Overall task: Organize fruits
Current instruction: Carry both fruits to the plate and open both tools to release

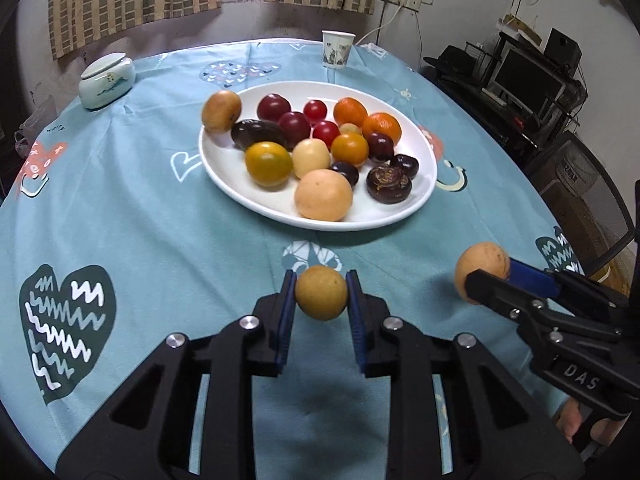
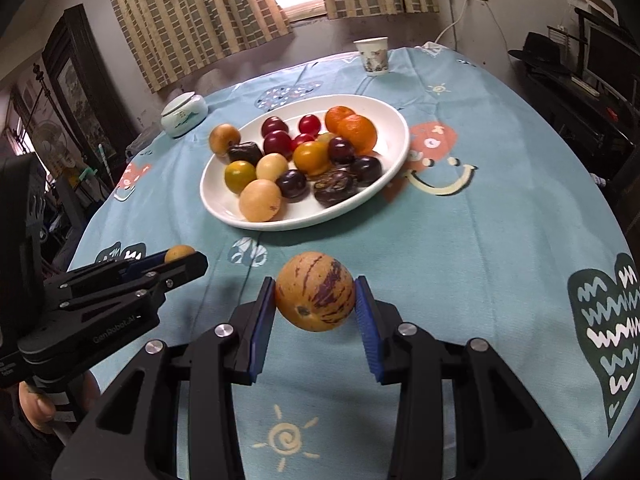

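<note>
- Left gripper (image 1: 321, 294): jaws pinching a small yellow-brown fruit (image 1: 321, 293), blue pads pressed on both its sides, fruit held clear of the worktop (image 1: 120, 220) with its shadow on the cloth below.
- Same left gripper seen from the right wrist view (image 2: 182, 258), at the lower left; only the top of its fruit (image 2: 179, 253) peeks out past the fingers.
- Right gripper (image 2: 315, 298): jaws pinching a larger round orange fruit with purple streaks (image 2: 315, 297), pads touching left and right sides, stem end facing the camera.
- In the left wrist view the right gripper (image 1: 486, 276) comes in from the right edge, the streaked fruit (image 1: 482, 266) at its tip, plain pale orange from this side.
- White plate (image 1: 424, 196) sits mid-worktop, well ahead of both grippers, loaded with mixed fruit: red plums, dark purple ones, orange tangerines, yellow-green and pale yellow round fruits.
- One tan fruit (image 1: 221, 111) sits at the plate's far-left rim; on or just off the rim, can't tell.
- Big pale orange fruit (image 1: 323, 195) at the plate's near edge.
- Dark ridged fruit (image 1: 389, 184) to its right, inside the plate.
- Paper cup (image 1: 337, 49) upright at the far edge of the worktop.
- Lidded white ceramic jar (image 1: 106, 80) at far left, well apart from the plate.
- Worktop covered in a blue printed cloth.
</note>
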A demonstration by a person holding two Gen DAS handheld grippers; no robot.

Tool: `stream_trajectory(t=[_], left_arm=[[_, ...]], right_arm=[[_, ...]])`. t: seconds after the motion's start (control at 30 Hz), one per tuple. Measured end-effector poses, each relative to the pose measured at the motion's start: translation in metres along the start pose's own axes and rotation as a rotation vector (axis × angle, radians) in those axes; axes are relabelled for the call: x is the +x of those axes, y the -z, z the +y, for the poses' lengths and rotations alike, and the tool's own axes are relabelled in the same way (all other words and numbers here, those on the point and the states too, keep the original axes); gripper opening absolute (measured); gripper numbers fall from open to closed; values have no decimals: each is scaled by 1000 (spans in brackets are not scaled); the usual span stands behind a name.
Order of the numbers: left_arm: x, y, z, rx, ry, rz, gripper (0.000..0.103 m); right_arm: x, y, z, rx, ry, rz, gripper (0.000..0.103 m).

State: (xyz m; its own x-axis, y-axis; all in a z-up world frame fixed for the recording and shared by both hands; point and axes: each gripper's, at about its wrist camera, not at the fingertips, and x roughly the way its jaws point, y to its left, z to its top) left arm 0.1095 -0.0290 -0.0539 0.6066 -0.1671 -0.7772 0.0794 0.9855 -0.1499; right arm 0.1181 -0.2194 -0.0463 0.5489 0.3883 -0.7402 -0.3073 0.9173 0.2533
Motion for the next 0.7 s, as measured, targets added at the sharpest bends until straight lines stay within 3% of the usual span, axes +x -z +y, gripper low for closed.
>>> stream_trajectory(t=[0.23, 0.43, 0.7], left_arm=[[-12, -46, 26, -14, -32, -44, 25], [9, -106, 40, -42, -69, -44, 25], [38, -134, 35, -30, -68, -22, 25]], right_arm=[[8, -44, 24, -97, 1, 1, 40], [41, -95, 26, -110, 44, 12, 40], [69, -109, 19, -98, 46, 56, 40]])
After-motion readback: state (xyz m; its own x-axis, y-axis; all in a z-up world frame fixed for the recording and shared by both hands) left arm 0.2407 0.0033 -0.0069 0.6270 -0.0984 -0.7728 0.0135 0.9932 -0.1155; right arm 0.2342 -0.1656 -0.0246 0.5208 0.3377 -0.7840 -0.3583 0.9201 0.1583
